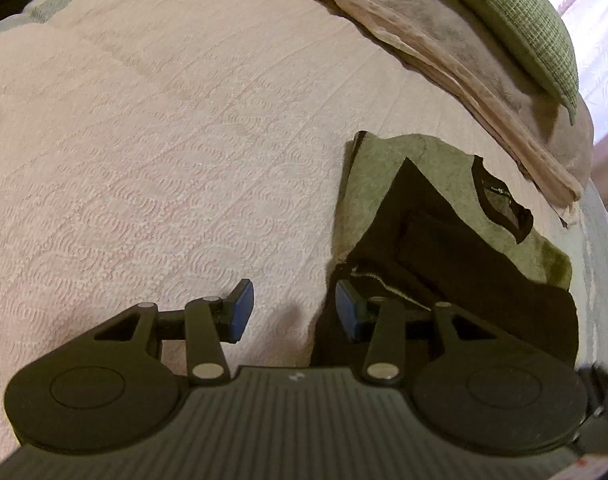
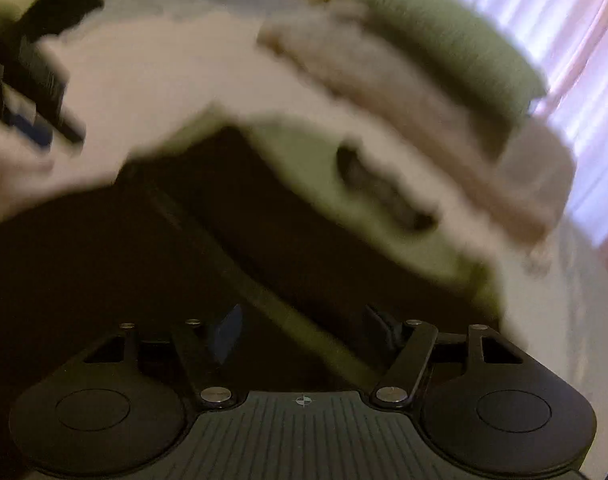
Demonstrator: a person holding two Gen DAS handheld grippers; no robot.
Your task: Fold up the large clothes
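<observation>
Two colours make up the garment (image 1: 388, 184): a sage-green body with a black neck trim and black sleeves, lying partly folded on the quilted bedspread (image 1: 144, 140), with one dark sleeve laid diagonally across the chest. It sits ahead and to the right of the left gripper (image 1: 292, 312), whose jaws stand apart with nothing between them; the right-hand blue pad hovers at the black hem edge, and I cannot tell whether it touches. From the right gripper (image 2: 304, 332), the view is heavily blurred; its jaws look spread and seemingly empty, with dark cloth directly below and ahead.

I judge the fabric soft, limp and fairly light, likely a knit that drapes and bunches rather than holding a crease. It should not be slippery on the textured bedspread. Best holds are probably the stitched hem and the shoulder seam, where doubled layers give the pads something firm. Pinching a single layer mid-panel would risk dragging the fold apart.
</observation>
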